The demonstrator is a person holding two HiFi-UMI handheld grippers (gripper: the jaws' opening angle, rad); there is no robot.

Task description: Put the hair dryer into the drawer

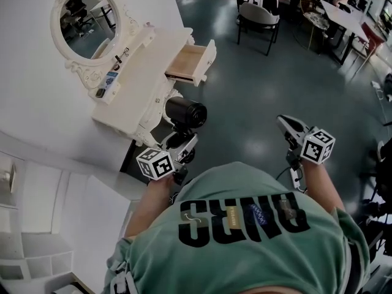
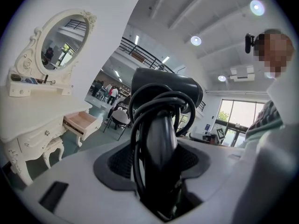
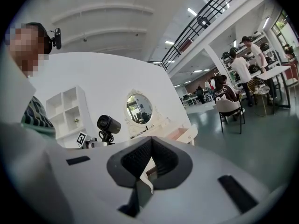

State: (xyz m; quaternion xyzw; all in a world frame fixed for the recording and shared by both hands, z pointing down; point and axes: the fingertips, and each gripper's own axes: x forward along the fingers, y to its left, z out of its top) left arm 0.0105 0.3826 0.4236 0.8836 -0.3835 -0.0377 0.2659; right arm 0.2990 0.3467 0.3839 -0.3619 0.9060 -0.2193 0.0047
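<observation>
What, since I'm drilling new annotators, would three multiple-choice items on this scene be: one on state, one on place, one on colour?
1. The dressing table's drawer is: A shut; B pulled open; C taken out entirely.
2. The hair dryer is: A in the drawer; B on the tabletop; C held in the left gripper.
3. The hair dryer is: A black; B white; C pink.

Key:
1 B, the head view shows its wooden inside sticking out from the table.
2 C, the left gripper view shows its handle clamped between the jaws.
3 A, its body shows black in both views.
</observation>
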